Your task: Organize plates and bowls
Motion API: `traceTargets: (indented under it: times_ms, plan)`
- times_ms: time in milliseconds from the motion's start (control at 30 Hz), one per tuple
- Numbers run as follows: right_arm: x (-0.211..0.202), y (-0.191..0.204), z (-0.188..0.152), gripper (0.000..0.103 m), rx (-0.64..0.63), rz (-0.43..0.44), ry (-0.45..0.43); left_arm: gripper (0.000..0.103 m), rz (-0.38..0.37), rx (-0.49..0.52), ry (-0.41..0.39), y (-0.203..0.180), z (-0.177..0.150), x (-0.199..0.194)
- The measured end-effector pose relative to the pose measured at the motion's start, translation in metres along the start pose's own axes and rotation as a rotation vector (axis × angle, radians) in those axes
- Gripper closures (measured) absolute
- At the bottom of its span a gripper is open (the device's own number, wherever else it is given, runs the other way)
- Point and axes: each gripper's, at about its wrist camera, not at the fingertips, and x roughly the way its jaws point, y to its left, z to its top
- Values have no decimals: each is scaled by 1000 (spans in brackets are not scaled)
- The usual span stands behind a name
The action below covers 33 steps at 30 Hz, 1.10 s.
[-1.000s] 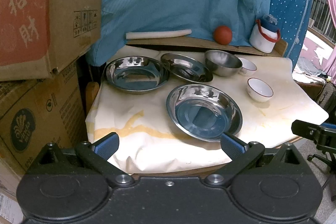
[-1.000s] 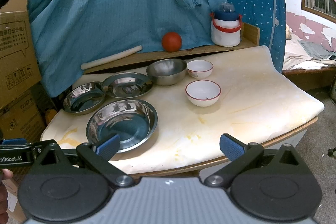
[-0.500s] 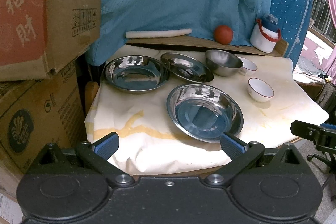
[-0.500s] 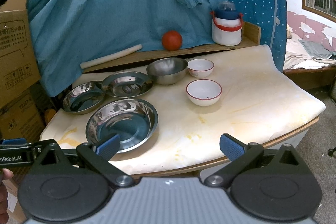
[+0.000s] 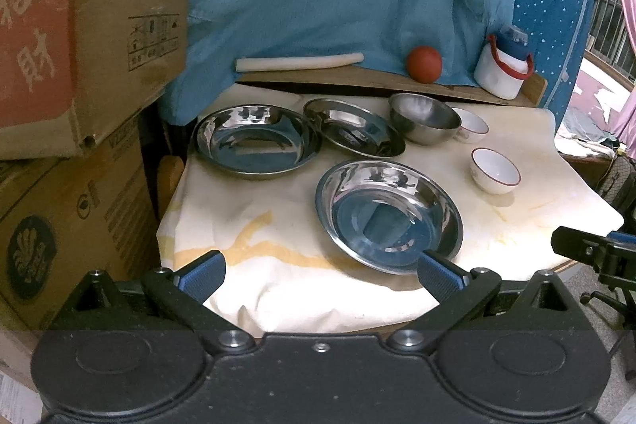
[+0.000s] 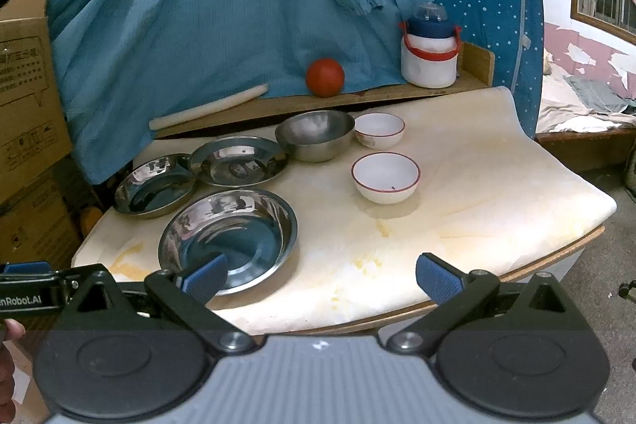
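Three steel plates lie on the cream table: a near one [image 5: 389, 215] [image 6: 228, 235], a far-left one [image 5: 256, 142] [image 6: 155, 184] and a middle one [image 5: 353, 128] [image 6: 238, 161]. A steel bowl [image 5: 423, 118] [image 6: 315, 134] stands behind them. Two white red-rimmed bowls stand to its right, a far one [image 5: 471, 125] [image 6: 379, 130] and a nearer one [image 5: 495, 169] [image 6: 385, 177]. My left gripper [image 5: 321, 275] is open and empty before the table's front edge. My right gripper [image 6: 321, 277] is open and empty, to the right of the left one.
Stacked cardboard boxes [image 5: 71, 66] stand close on the left of the table [image 6: 477, 185]. A wooden ledge at the back holds a white roll [image 5: 298, 62], a red ball [image 5: 423, 64] and a white-and-blue jug [image 5: 503, 68]. Blue cloth [image 6: 222, 6] hangs behind.
Both grippers have drifted very slightly; the view of the table has barely shifted. Nothing on the table has moved.
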Motion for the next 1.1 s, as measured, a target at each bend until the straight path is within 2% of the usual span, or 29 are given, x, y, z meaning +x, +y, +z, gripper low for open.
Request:
traceTargets:
  times_ms: [1100]
  plan:
    - [7, 0, 3, 0, -3, 0, 16, 1, 1, -5, 14, 0, 3, 4]
